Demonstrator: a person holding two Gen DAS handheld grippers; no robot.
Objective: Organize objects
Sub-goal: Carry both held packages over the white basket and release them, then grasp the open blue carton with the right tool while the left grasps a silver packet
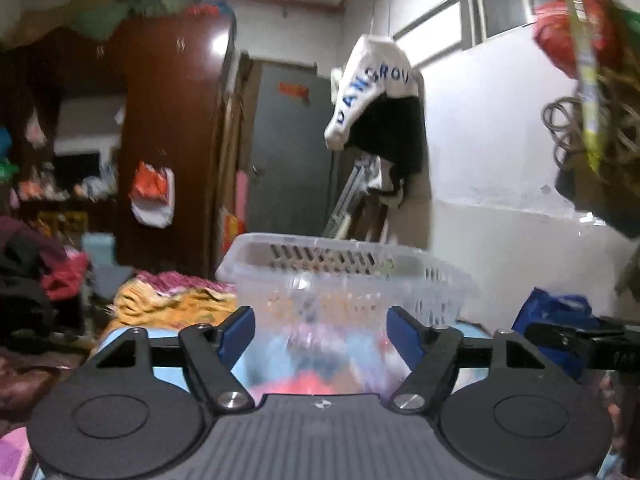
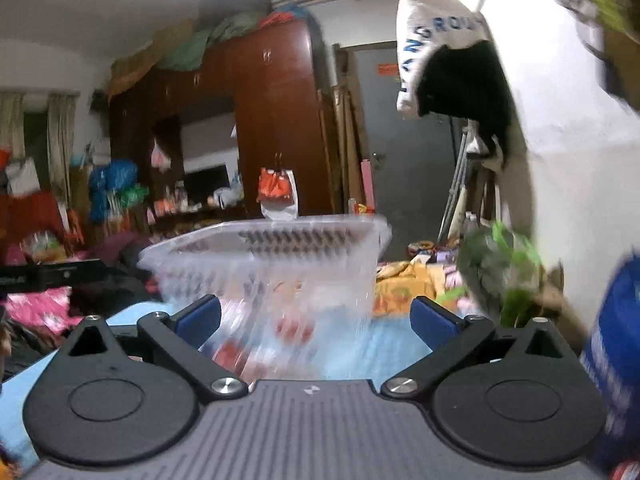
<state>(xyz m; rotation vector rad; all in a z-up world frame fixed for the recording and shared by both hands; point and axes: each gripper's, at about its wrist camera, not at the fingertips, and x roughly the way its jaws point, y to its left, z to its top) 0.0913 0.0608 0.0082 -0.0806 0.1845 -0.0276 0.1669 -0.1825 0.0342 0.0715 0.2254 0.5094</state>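
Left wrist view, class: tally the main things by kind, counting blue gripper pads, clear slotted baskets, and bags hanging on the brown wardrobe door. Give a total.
Blue gripper pads: 2
Clear slotted basket: 1
Bag hanging on the wardrobe door: 1
Total: 4

- Your right gripper (image 2: 316, 318) has its blue pads spread wide, nothing between them.
- A clear plastic basket (image 2: 264, 256) sits just ahead on a light blue surface (image 2: 384, 348), blurred.
- A brown wardrobe (image 2: 272, 120) stands behind.
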